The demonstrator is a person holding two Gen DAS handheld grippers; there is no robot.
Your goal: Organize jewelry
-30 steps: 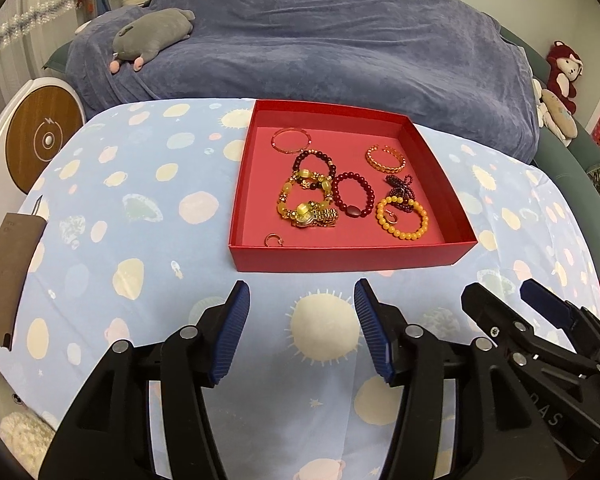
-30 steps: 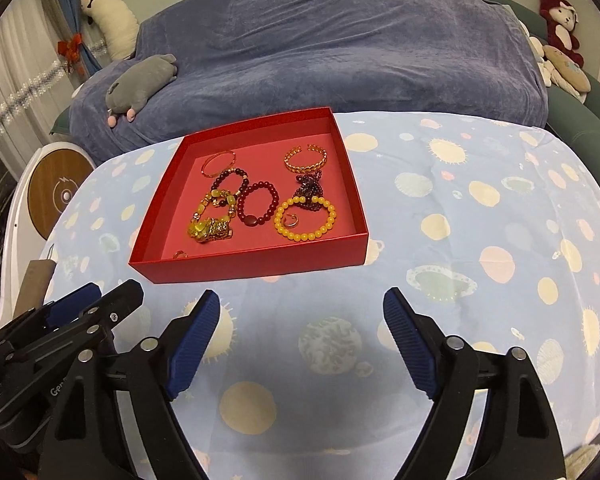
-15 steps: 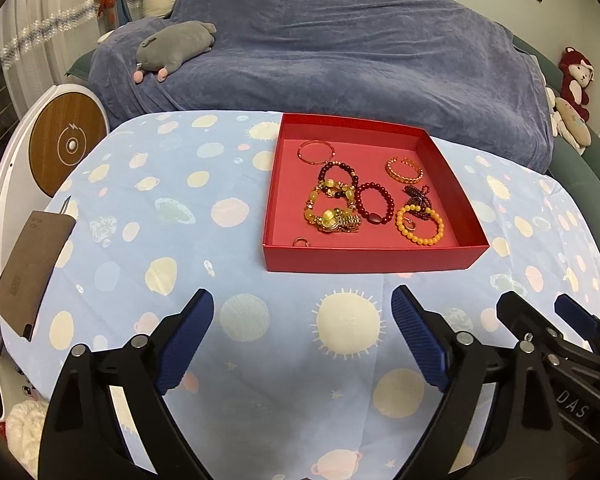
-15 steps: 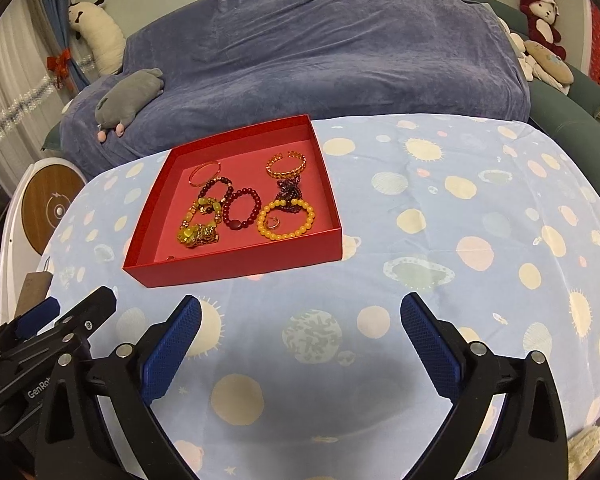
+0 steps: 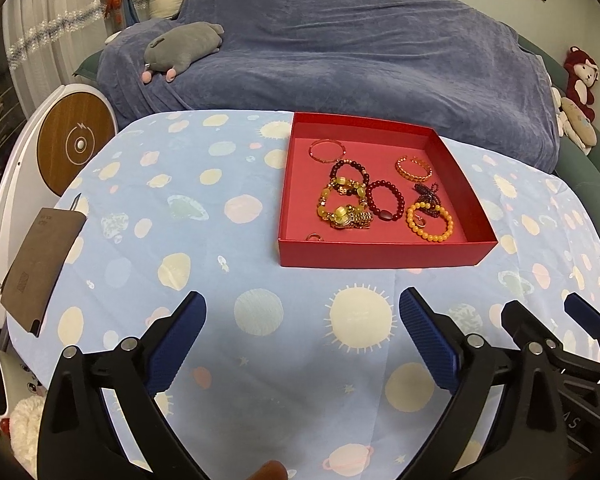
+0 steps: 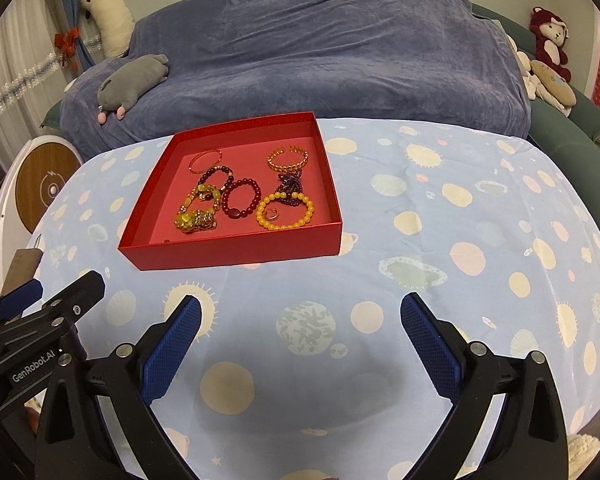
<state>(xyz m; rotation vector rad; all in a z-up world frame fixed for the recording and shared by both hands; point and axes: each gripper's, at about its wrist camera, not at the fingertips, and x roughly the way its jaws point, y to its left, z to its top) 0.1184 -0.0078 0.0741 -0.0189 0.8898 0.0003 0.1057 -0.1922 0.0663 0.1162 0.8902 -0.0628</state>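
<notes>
Beaded bracelets, gold bangles and rings [image 5: 380,196] heaped together inside shallow red cardboard tray [image 6: 236,250]: gathered, hardly sorted. Left gripper [image 5: 302,338] and right gripper [image 6: 300,338] near tray's front wall, jaws spread wide, holding nothing.

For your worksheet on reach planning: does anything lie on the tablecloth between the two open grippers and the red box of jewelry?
Nothing visible does. Only bare tablecloth lies between the left gripper, the right gripper and the red box. The box's near wall stands before the bracelets, so a gripper must come in over it.
</notes>
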